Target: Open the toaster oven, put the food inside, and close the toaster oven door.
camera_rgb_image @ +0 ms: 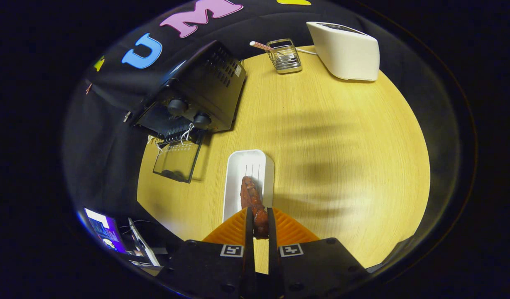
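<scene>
My gripper (pixel 260 222) is shut on a reddish-brown piece of food (pixel 252 201), which sticks out forward between the fingers. It hangs above a white rectangular tray (pixel 238 174) on the wooden table. The black toaster oven (pixel 199 89) stands beyond and to the left, at the table's left edge. Its glass door (pixel 176 160) is folded down open toward me, and two knobs show on its front panel.
A white toaster-like appliance (pixel 346 52) stands at the far right of the round wooden table (pixel 329 158). Next to it is a small wire basket (pixel 285 56) with a striped stick in it. A lit screen (pixel 105 232) sits below the table's left edge.
</scene>
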A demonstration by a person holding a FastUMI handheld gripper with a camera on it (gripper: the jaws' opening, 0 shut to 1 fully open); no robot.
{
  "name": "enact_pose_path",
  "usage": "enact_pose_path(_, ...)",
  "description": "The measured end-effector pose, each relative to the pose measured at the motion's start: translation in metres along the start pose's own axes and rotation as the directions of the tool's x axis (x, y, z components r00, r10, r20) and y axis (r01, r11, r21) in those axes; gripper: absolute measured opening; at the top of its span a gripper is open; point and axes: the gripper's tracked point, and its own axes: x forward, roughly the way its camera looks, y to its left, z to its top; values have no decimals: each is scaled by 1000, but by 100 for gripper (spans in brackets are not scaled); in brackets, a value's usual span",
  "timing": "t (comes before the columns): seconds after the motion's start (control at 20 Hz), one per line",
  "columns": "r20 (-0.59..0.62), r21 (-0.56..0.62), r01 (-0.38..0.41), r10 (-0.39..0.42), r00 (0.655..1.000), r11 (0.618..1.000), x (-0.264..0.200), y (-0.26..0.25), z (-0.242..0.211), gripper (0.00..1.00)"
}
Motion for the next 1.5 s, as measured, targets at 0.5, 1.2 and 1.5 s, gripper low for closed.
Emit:
enact_pose_path(0.5, 142, 21, 24, -27, 990, 999, -29, 28, 12, 13)
enact_pose_path(1.2, 330, -145, -157, 197, 923, 977, -60, 252, 18, 13)
enact_pose_path(1.5, 369, -128, -172, 208, 906, 977, 7, 300, 37, 13)
